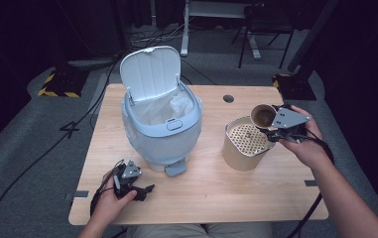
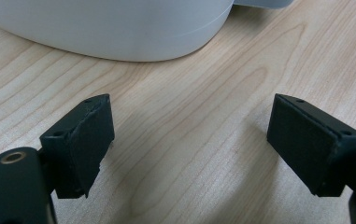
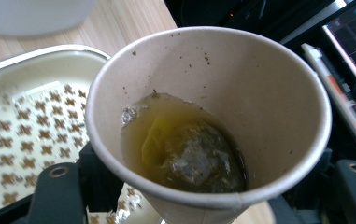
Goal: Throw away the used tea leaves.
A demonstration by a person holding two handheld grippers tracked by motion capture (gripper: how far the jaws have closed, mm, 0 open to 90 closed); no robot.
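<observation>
Paper cup (image 3: 213, 116): tapered, matte beige, mouth up and tilted slightly, holding yellowish tea and a sodden tea bag (image 3: 196, 161); pinched in the right gripper (image 1: 276, 130) just above the perforated strainer container's (image 1: 246, 144) rim. Left gripper (image 2: 189, 149): black padded jaws spread, empty, over pale woodgrain table (image 2: 203, 93) left of that container, beside the white lidded bin (image 1: 161, 114).

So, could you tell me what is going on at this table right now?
A person works with two handheld grippers. The right gripper is shut on a beige paper cup holding yellowish tea and a soaked tea bag, tilted beside a cream container with a perforated strainer insert. The left gripper rests open over the light wooden table, near a pale blue pedal bin whose lid stands open.
</observation>
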